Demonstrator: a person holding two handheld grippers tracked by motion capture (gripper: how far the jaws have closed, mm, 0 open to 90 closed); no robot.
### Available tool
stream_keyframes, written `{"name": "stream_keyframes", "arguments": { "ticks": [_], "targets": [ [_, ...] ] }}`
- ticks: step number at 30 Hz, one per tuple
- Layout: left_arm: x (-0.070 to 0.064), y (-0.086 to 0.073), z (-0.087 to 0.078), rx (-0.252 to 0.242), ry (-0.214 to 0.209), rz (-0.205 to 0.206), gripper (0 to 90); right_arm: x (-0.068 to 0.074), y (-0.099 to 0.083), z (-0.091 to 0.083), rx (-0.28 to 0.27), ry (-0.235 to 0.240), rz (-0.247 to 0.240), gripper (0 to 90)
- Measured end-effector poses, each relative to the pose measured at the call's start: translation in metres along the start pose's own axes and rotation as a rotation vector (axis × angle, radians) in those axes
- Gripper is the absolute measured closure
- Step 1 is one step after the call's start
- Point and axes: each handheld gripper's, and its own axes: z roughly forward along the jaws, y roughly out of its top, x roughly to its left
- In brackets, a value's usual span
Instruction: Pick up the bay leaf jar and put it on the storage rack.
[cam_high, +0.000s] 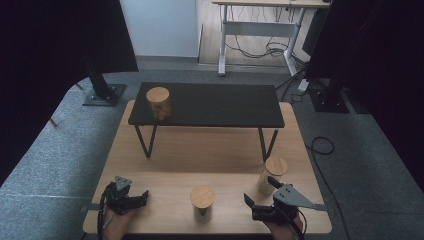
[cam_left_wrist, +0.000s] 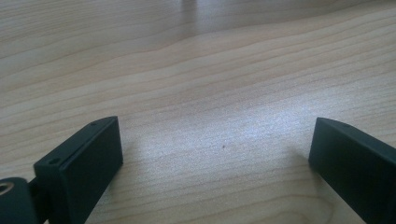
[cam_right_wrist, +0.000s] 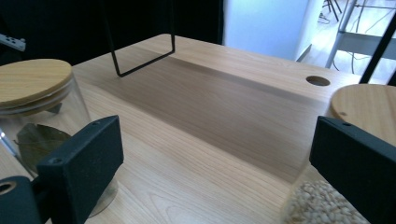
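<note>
With both sets of jaws spread and empty, sitting nearer the right gripper (cam_high: 258, 202): grain jar (cam_high: 272, 174) upright just beyond; left gripper (cam_high: 138, 198) idling well apart

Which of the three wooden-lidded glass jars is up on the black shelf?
The wooden-lidded glass jar at the left end of the black metal shelf. The other two jars stand lower, on the light wooden table near the grippers.

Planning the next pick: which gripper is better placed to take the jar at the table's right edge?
Right. The right gripper, open, sits just beside the right jar, which shows next to its jaw in its own view; the left gripper faces bare table.
</note>
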Motion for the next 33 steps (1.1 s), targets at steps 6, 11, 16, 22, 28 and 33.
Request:
{"name": "stream_keyframes", "arguments": {
  "ticks": [6,11,16,22,28,33],
  "targets": [
    [0.000,0.000,0.000,0.003,0.001,0.003,2.6,0.005,0.001,0.001,-0.006,0.022,-0.002,2.5],
    [0.000,0.000,0.000,0.002,0.001,0.003,2.6,0.010,0.001,0.002,-0.009,0.038,-0.004,2.4],
    [0.000,0.000,0.000,0.003,0.000,0.003,2.6,0.014,0.002,0.004,-0.010,0.054,-0.011,2.4],
    [0.000,0.000,0.000,0.003,0.001,0.003,2.6,0.021,0.003,0.006,-0.014,0.077,-0.021,2.4],
    [0.000,0.000,0.000,0.002,0.000,0.003,2.6,0.029,0.005,0.010,-0.019,0.103,-0.030,2.3],
    [0.000,0.000,0.000,0.003,0.000,0.003,2.6,0.035,0.006,0.013,-0.023,0.120,-0.038,2.2]
  ]
}}
